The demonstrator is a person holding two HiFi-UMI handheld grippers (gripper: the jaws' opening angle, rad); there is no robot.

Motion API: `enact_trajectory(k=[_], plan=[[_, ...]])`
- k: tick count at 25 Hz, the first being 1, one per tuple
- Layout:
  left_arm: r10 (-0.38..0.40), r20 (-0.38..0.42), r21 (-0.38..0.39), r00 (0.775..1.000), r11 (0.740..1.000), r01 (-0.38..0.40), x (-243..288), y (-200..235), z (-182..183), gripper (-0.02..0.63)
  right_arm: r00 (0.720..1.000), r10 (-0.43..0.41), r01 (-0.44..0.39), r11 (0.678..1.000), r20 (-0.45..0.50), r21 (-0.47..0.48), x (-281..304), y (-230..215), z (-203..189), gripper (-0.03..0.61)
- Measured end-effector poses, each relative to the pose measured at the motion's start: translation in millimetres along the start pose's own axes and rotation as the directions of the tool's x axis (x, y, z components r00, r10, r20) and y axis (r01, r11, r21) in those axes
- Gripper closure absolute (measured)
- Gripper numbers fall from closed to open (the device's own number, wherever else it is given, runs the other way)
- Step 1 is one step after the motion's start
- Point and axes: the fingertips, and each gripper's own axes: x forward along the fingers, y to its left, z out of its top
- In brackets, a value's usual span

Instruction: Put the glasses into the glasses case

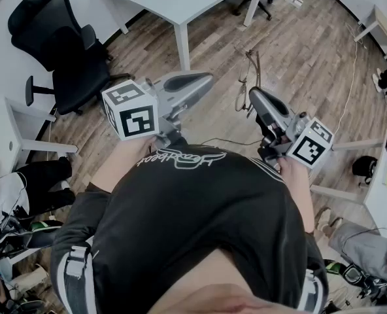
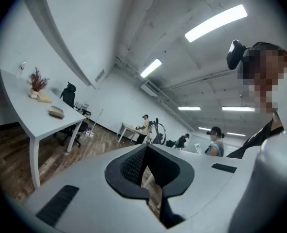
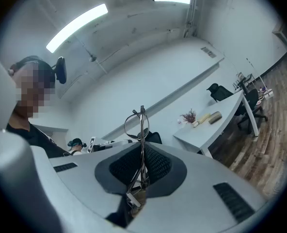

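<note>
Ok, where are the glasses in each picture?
Head view: the glasses, just right of centre, stick out from the tip of the right gripper.
Left gripper view: not in it.
Right gripper view: the glasses stand at centre, pinched between the jaws.
Shared landmark: the white table.

No words or numbers can be read here. The black shirt [image 1: 180, 201] has white curly writing [image 1: 180, 157] near its top edge, but it is upside down and too loopy to read. The left cube [image 1: 129, 112] and the right cube [image 1: 309, 142] show only black and white square shapes, not letters.
</note>
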Motion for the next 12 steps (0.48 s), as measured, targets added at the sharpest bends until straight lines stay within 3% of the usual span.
enact_trajectory(k=[12], plan=[[-0.02,-0.023,-0.016,1.0,1.0,0.019,20,-12,-25,0.607,0.999,-0.026,0.025,0.999,0.029,0.024,-32,-9,-7,0.555]])
